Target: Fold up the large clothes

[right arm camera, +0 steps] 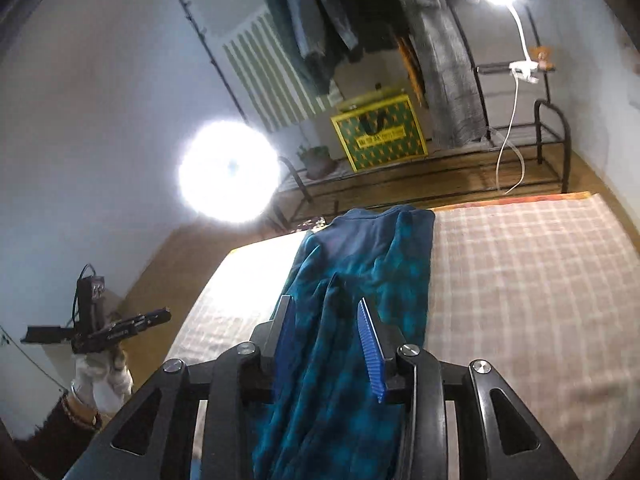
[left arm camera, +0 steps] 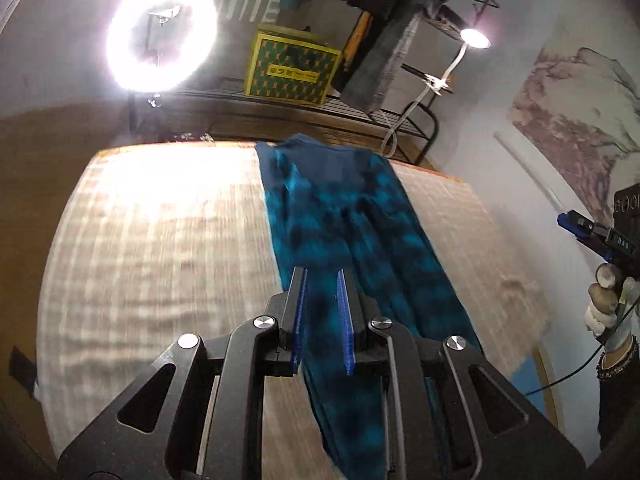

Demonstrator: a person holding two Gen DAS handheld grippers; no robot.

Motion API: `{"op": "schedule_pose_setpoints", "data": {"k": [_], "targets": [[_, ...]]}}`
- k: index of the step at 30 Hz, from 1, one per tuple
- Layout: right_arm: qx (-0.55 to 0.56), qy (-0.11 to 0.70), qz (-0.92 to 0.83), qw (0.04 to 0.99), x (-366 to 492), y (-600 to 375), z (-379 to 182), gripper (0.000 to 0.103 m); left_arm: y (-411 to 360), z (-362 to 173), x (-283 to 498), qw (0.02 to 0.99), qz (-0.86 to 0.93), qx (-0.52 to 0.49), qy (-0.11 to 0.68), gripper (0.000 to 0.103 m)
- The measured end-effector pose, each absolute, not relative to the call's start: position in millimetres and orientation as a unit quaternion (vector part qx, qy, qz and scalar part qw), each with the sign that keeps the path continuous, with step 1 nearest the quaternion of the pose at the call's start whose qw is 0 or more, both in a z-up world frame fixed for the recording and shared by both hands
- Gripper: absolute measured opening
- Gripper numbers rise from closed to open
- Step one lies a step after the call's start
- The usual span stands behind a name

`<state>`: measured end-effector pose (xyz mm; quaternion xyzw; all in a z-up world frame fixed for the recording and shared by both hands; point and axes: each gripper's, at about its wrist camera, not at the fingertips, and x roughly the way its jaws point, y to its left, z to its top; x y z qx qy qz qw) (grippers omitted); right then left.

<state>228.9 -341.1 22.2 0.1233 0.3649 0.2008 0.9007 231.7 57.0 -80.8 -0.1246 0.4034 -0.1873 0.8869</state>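
A long blue-teal mottled garment lies lengthwise on a checked beige bed cover, folded into a narrow strip reaching the far edge. My left gripper is open above its near part, nothing between the blue pads. In the right wrist view the garment runs under and between my right gripper, whose blue fingers stand apart around a raised fold; a grip cannot be told. The right gripper shows at the right edge of the left view, the left gripper at the left of the right view.
A bright ring light stands beyond the bed. A metal rack holds a yellow-green box and hanging dark clothes. A clip lamp shines at the right. The cover spreads wide right of the garment.
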Motion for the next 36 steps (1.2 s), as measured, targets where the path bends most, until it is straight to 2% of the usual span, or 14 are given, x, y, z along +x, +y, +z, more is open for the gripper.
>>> {"op": "schedule_pose_setpoints", "data": {"k": [4, 11, 15, 17, 21, 27, 28, 30, 31, 36], "targets": [[0.100, 0.370, 0.199, 0.902, 154, -338, 19, 0.037, 42, -98, 180, 0.874, -0.202, -0.116, 0.426, 0.014], [0.090, 0.415, 0.228, 0.876, 89, -316, -37, 0.038, 5, -162, 134, 0.830, -0.211, -0.137, 0.497, 0.014], [0.107, 0.449, 0.273, 0.844, 101, -281, -78, 0.044, -16, -196, 114, 0.821, -0.204, -0.137, 0.516, 0.014], [0.092, 0.462, 0.290, 0.833, 112, -254, -97, 0.050, -22, -210, 107, 0.814, -0.203, -0.150, 0.523, 0.014], [0.049, 0.488, 0.285, 0.824, 147, -206, -132, 0.051, -24, -225, 100, 0.809, -0.195, -0.166, 0.530, 0.014], [0.003, 0.547, 0.239, 0.802, 185, -164, -180, 0.051, -7, -215, 89, 0.826, -0.182, -0.197, 0.496, 0.014], [-0.010, 0.553, 0.232, 0.800, 187, -159, -185, 0.050, -2, -215, 89, 0.827, -0.177, -0.202, 0.494, 0.014], [-0.045, 0.558, 0.219, 0.799, 190, -148, -195, 0.030, 7, -215, 90, 0.828, -0.168, -0.212, 0.491, 0.014], [-0.061, 0.553, 0.218, 0.802, 188, -145, -194, 0.004, 10, -215, 90, 0.828, -0.164, -0.216, 0.490, 0.014], [0.002, 0.524, 0.244, 0.816, 176, -183, -160, 0.000, 15, -213, 88, 0.834, -0.159, -0.219, 0.482, 0.014]]}}
